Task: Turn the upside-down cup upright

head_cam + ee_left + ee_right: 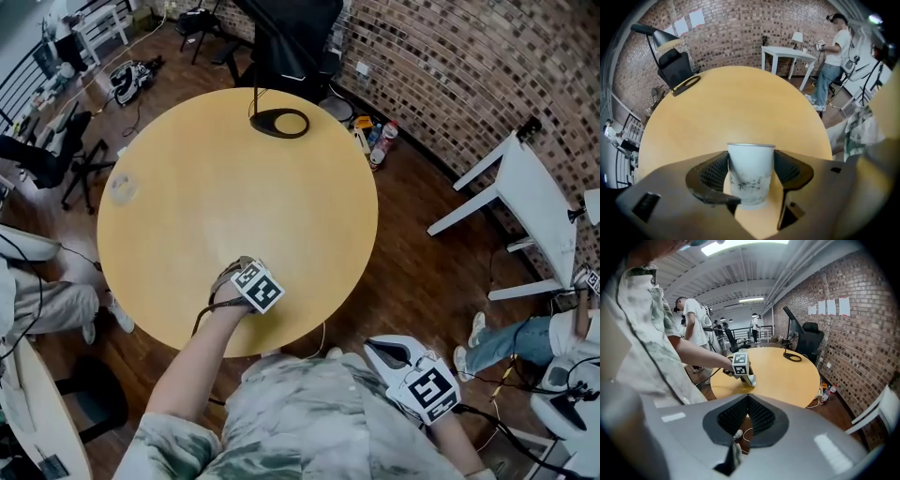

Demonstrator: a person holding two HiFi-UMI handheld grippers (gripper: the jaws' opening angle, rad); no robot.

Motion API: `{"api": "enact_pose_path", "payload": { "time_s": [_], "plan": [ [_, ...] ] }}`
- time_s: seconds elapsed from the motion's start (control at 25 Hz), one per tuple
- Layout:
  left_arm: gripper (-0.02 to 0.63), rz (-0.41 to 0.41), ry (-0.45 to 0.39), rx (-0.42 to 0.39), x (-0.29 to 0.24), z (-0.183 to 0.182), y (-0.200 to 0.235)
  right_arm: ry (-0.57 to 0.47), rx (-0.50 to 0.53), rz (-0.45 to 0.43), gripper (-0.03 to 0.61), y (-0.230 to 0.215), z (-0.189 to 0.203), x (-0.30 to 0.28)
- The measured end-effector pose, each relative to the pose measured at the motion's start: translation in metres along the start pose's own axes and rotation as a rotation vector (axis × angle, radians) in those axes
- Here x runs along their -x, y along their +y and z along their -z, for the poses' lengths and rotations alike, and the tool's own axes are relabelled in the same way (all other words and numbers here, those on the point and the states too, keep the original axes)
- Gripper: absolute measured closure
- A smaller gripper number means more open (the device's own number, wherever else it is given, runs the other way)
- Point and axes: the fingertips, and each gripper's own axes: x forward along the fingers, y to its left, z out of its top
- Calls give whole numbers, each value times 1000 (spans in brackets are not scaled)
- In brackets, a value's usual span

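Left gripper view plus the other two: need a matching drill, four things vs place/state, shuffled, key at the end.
Things
1. cup
2. right gripper
3. black lamp base
4. white side table

Place or state
A. jaws together, nothing between them
B. stands by the brick wall
C. at the far edge of the round table
D. upright, between the jaws of the left gripper

Pairs: 1-D, 2-A, 3-C, 4-B
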Motion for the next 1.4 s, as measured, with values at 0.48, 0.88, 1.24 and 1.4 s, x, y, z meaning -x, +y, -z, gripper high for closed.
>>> {"api": "enact_pose_path", "payload": {
  "time_s": [0.48, 0.88, 1.24, 1.4],
  "plan": [
    [320, -12, -400, 214, 27, -38, 11, 15, 1, 7, 575, -18, 16, 12],
    [321, 2, -780, 366, 33, -39, 9, 82, 65, -23, 575, -6, 4, -2],
    [319, -27, -919, 375, 44, -21, 6, 147, 100, -30, 576, 11, -7, -15],
    [321, -11, -959, 358, 47, -12, 1, 164, 127, -33, 575, 20, -13, -23]
  ]
}}
